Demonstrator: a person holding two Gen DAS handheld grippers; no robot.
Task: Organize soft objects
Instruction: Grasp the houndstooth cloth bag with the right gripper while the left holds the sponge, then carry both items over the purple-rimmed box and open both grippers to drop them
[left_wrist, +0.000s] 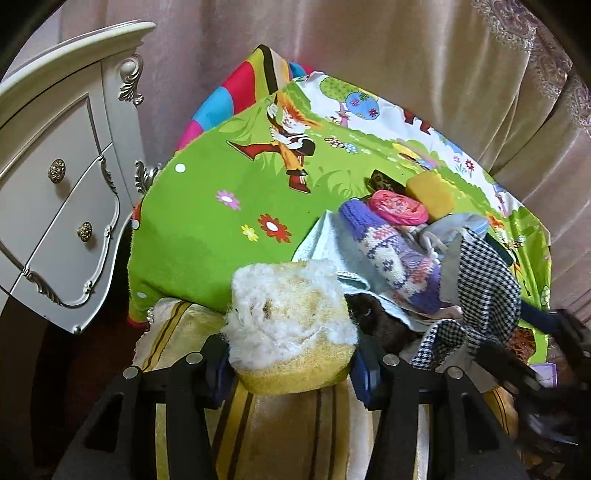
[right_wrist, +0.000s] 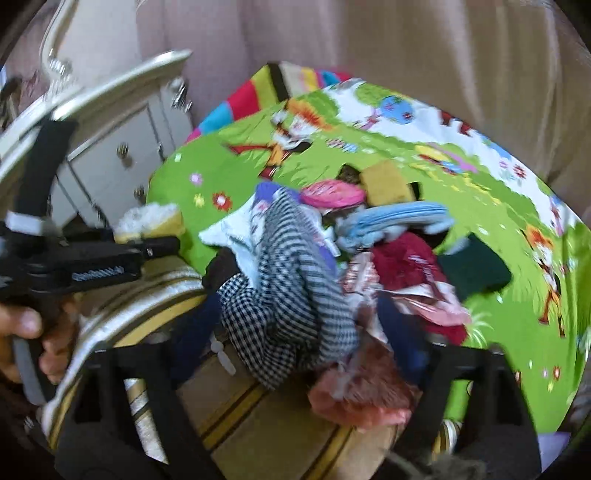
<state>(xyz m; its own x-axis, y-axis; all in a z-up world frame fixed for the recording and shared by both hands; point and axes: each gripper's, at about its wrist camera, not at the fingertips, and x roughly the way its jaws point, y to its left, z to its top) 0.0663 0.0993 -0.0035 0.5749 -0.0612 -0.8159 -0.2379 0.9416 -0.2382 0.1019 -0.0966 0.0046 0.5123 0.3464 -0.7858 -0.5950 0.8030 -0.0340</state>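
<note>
My left gripper (left_wrist: 291, 363) is shut on a yellow sponge (left_wrist: 288, 317) with a fluffy white top, held above a gold striped cushion (left_wrist: 280, 424). In the right wrist view that gripper (right_wrist: 162, 232) and the sponge (right_wrist: 151, 221) show at the left, with a hand (right_wrist: 22, 325) behind them. My right gripper (right_wrist: 299, 332) is over a pile of soft things on a green cartoon mat (right_wrist: 480, 332). A black-and-white checked cloth (right_wrist: 288, 314) fills the gap between its fingers and looks pinched, though the picture is blurred. The cloth (left_wrist: 480, 280) rises at the right of the left wrist view.
The pile holds a purple knitted piece (left_wrist: 388, 254), a pink roll (left_wrist: 399, 206), a second yellow sponge (left_wrist: 430, 195), a light blue cloth (right_wrist: 399, 218), a dark red cloth (right_wrist: 402, 262) and a dark green square (right_wrist: 476, 273). A white dresser (left_wrist: 55, 184) stands left; a pink curtain (left_wrist: 406, 55) hangs behind.
</note>
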